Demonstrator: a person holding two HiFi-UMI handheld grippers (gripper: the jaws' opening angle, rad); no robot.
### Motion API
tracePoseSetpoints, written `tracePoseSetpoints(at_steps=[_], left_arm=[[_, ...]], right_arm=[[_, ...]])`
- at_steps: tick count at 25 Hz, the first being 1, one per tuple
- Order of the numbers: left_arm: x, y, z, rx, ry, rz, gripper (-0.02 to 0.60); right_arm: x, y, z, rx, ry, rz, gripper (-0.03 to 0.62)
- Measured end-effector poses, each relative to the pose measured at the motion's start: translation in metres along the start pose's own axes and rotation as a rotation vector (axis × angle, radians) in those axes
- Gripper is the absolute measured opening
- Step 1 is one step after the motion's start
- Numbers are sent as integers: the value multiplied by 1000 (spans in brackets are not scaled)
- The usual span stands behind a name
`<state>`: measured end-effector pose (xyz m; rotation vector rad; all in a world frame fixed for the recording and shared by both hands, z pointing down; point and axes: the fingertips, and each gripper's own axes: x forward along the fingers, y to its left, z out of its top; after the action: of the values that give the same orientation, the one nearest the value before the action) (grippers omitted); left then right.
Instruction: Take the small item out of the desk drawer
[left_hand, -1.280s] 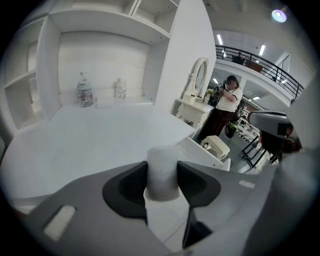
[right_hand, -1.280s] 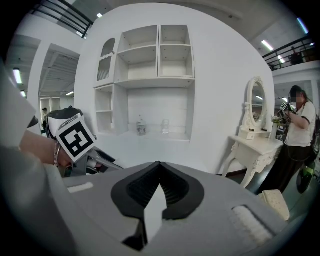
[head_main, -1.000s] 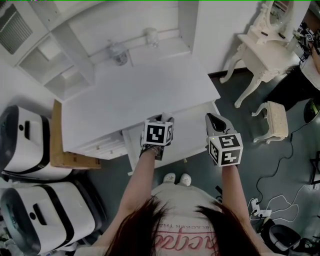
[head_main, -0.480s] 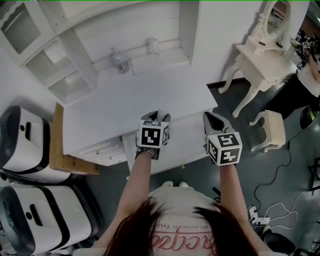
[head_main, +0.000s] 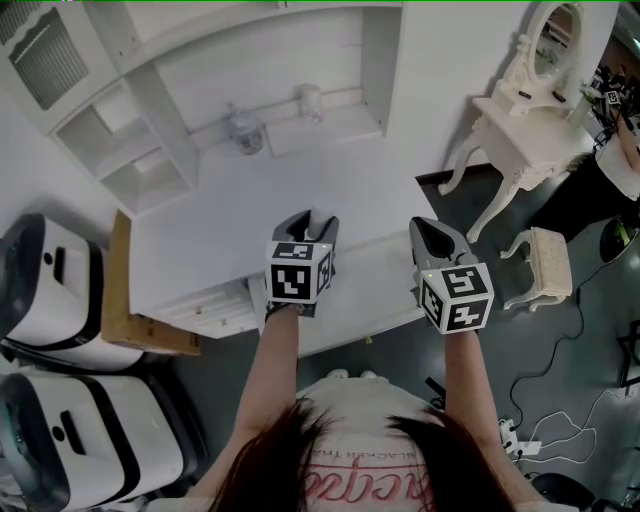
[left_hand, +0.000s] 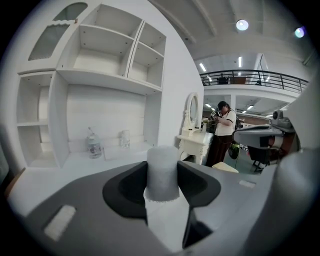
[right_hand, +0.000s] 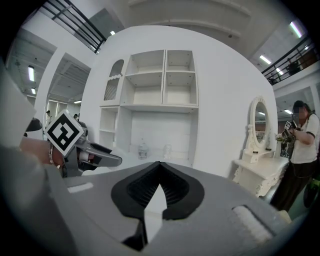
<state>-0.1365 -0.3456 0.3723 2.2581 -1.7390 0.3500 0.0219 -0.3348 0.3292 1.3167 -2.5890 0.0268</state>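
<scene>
My left gripper (head_main: 308, 222) is above the front edge of the white desk (head_main: 260, 200), shut on a small white cylinder (left_hand: 162, 167) that stands upright between its pads. The open drawer (head_main: 372, 272) juts out under the desk, below and between both grippers. My right gripper (head_main: 428, 234) hovers over the drawer's right end, shut, with nothing in it; its tips meet in the right gripper view (right_hand: 159, 172). That view also shows the left gripper (right_hand: 95, 157) at its left.
Two glass jars (head_main: 243, 130) (head_main: 310, 100) stand at the back of the desk under the shelves. A white vanity table (head_main: 520, 110) and stool (head_main: 548, 262) are to the right. White machines (head_main: 60, 300) and a wooden board (head_main: 130, 330) are on the left. A person (left_hand: 222, 130) stands far off.
The left gripper has shifted a little left and forward over the desk edge, still holding the white cylinder. The right gripper has hardly moved.
</scene>
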Motion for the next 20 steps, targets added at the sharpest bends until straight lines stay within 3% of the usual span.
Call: tracePoseSetpoints(at_steps=[11, 20], left_arm=[[-22, 3, 51, 56, -166, -7, 196], [-54, -1, 95, 100, -378, 4, 196]], right_arm=[[-6, 4, 40, -36, -114, -7, 2], [-26, 0, 78, -82, -216, -32, 2]])
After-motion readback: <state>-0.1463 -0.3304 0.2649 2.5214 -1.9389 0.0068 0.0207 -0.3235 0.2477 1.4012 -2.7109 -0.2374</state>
